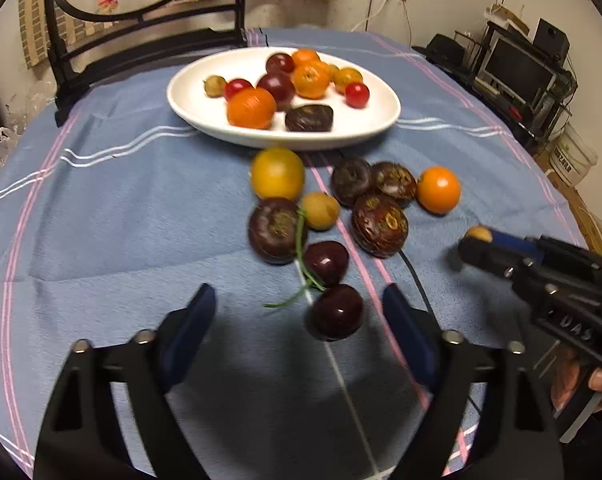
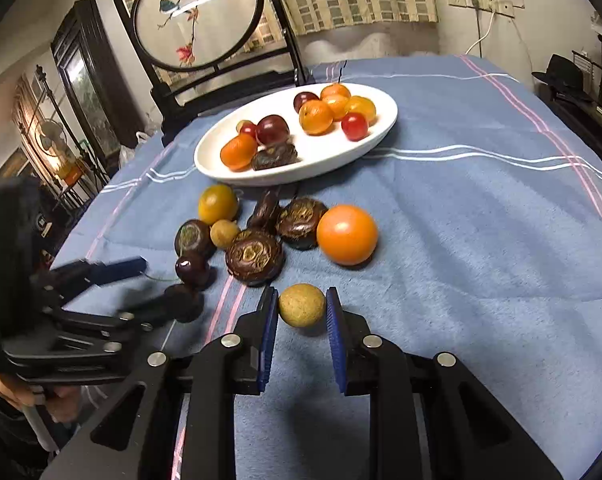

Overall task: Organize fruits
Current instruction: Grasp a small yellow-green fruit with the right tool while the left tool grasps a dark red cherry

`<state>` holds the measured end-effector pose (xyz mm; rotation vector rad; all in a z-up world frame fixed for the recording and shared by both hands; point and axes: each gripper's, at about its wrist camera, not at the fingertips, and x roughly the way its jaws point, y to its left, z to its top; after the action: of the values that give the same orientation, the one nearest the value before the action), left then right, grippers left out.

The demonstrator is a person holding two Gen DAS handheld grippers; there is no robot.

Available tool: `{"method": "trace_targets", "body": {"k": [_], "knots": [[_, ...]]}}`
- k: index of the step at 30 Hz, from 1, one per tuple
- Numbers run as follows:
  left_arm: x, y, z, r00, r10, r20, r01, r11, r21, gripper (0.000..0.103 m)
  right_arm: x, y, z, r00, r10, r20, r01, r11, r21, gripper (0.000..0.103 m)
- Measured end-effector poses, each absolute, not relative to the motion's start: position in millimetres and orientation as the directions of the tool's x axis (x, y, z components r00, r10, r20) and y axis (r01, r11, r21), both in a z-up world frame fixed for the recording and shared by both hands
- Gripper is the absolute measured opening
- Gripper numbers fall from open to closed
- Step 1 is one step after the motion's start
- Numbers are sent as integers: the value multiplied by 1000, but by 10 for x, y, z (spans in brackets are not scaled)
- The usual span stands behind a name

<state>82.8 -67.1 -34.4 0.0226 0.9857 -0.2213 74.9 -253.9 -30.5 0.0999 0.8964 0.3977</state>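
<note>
A white oval plate (image 1: 189, 100) (image 2: 381, 120) holds several oranges, cherries and a dark water chestnut. Loose fruit lies on the blue cloth in front of it: a yellow-orange fruit (image 1: 277, 173), dark chestnuts (image 1: 379, 225), a longan (image 1: 320, 211), an orange (image 1: 438, 189) (image 2: 347, 234). My left gripper (image 1: 299, 304) is open, its jaws either side of a dark cherry (image 1: 338, 312) with a green stem. My right gripper (image 2: 302, 305) is shut on a tan longan (image 2: 301, 304) just above the cloth; it shows in the left wrist view (image 1: 479, 234).
A black-framed round embroidered screen (image 2: 199, 16) stands behind the plate at the table's far edge. The table edge curves away on the right, with shelves and a monitor (image 1: 517, 68) beyond. A second cherry (image 1: 326, 262) lies beside the one between my left jaws.
</note>
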Motion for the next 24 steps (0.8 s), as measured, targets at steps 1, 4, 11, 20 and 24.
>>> {"method": "trace_targets", "body": {"k": [1,4,11,20,24], "knots": [[839,-697,-366,527,-172,-833,199,977,-76,67,756,-2556,-305,557,384,-736,-295,920,257,24],[853,-732,-425,522,-167,-836,196,978,-73,40,779,-2584,-323,545,412,-730,-297,909,291,24],[798,-726,-411,518,-172,-838,205,976,-73,29,771,-2588,-315,543,437,-717,-314,898,309,24],[694,-449,43,605,-210,-768,208,973,-101,28,729,-2495,-193,572,413,-708,-331,907,262,24],[876,-391,231,642,-194,-742,199,977,-84,28,789,-2391,56,595,400,-697,-351,909,222,24]]}}
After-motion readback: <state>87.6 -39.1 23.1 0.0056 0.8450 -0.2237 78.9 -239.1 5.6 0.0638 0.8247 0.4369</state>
